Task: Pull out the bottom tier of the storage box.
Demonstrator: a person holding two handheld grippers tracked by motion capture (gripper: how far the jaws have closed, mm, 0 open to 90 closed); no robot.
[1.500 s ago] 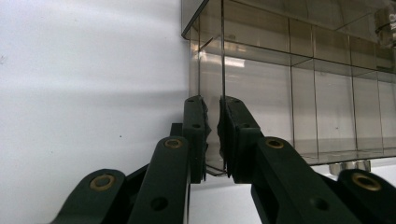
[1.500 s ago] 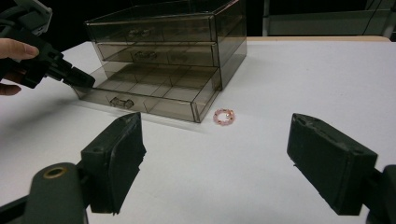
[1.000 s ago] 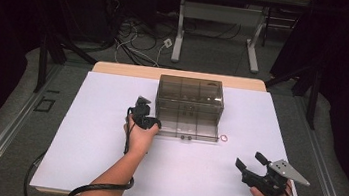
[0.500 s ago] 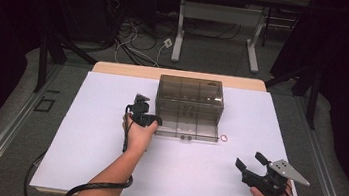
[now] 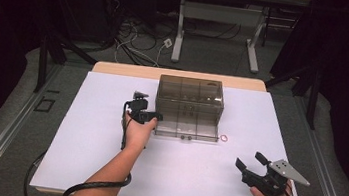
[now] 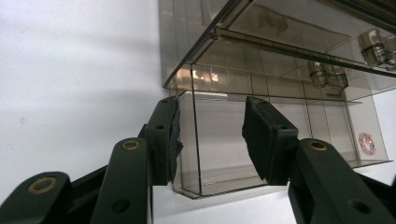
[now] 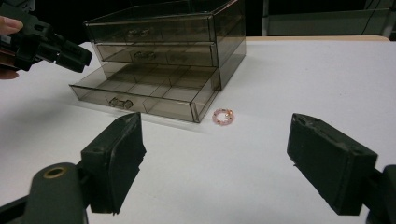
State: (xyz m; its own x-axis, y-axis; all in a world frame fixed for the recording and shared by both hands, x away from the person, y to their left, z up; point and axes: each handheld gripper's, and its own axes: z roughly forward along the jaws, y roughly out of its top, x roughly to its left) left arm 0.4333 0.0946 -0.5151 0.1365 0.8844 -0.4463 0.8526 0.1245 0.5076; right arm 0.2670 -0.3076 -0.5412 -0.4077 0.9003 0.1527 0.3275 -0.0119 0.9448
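A smoky clear drawer box [image 5: 190,100] stands mid-table with its bottom drawer [image 5: 186,129] pulled out. My left gripper [image 5: 157,117] is at that drawer's front left corner. In the left gripper view its jaws [image 6: 212,140] have just been opening and straddle the drawer's corner [image 6: 196,149] without clamping it. A small pink bead ring [image 5: 224,138] lies on the white table next to the drawer's right corner, also seen as the ring [image 7: 222,115] ahead of my right gripper [image 7: 219,158]. That right gripper [image 5: 249,160] rests near the front right, wide open and holding nothing.
The white table top [image 5: 82,132] has free room on both sides of the box. The upper drawers [image 7: 154,30] are closed. A cable [image 5: 86,188] trails from the left gripper over the front edge. Table legs and cables stand on the floor behind.
Almost nothing differs: the left hand has shifted very slightly at the drawer's corner, while the drawer, the ring and the right hand stay where they were.
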